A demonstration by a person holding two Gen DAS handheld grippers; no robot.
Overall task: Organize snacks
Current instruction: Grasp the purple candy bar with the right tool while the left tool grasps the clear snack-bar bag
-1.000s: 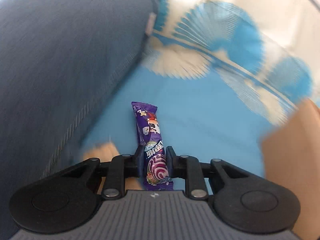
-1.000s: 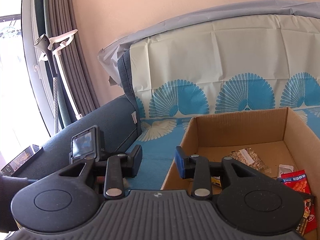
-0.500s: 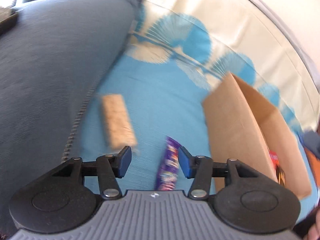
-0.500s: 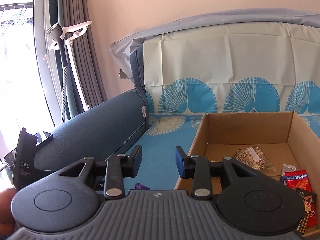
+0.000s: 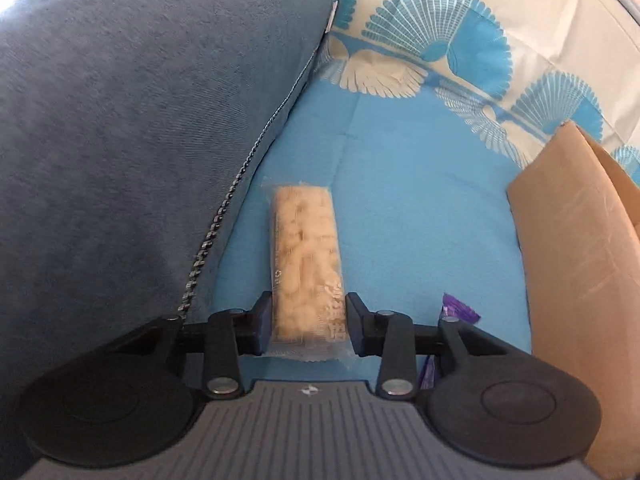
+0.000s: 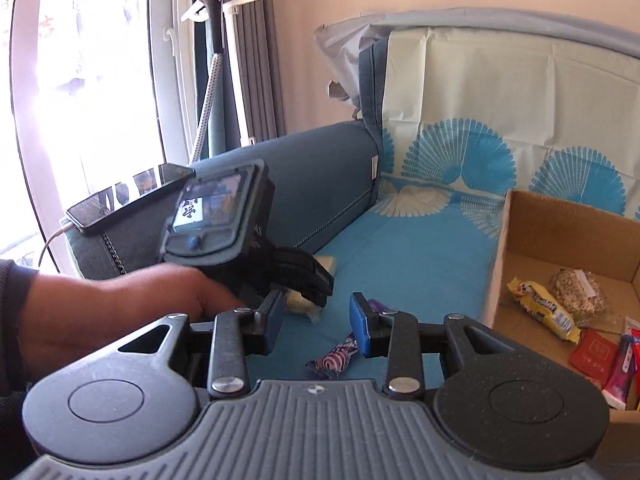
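A beige snack bar (image 5: 306, 256) in clear wrap lies on the blue sofa seat next to the armrest. My left gripper (image 5: 308, 324) straddles its near end, jaws closing, pads meeting the wrapper's sides. A purple candy bar (image 5: 456, 312) lies just to the right of that gripper. In the right wrist view a hand holds the left gripper (image 6: 308, 288) down over the beige bar (image 6: 328, 264). My right gripper (image 6: 318, 320) hovers open above the purple candy bar (image 6: 336, 356), with nothing between its fingers. The cardboard box (image 6: 496, 264) stands at the right.
The box holds a yellow bar (image 6: 544, 308), a granola bar (image 6: 580, 298) and red packets (image 6: 596, 356). The dark blue armrest (image 5: 140, 140) rises on the left, with a phone (image 6: 120, 204) lying on top. A garment steamer (image 6: 216, 40) stands by the window.
My left gripper let go of the purple candy bar, moved left over the beige bar and closed around it. The right gripper swung left and down toward the purple bar.
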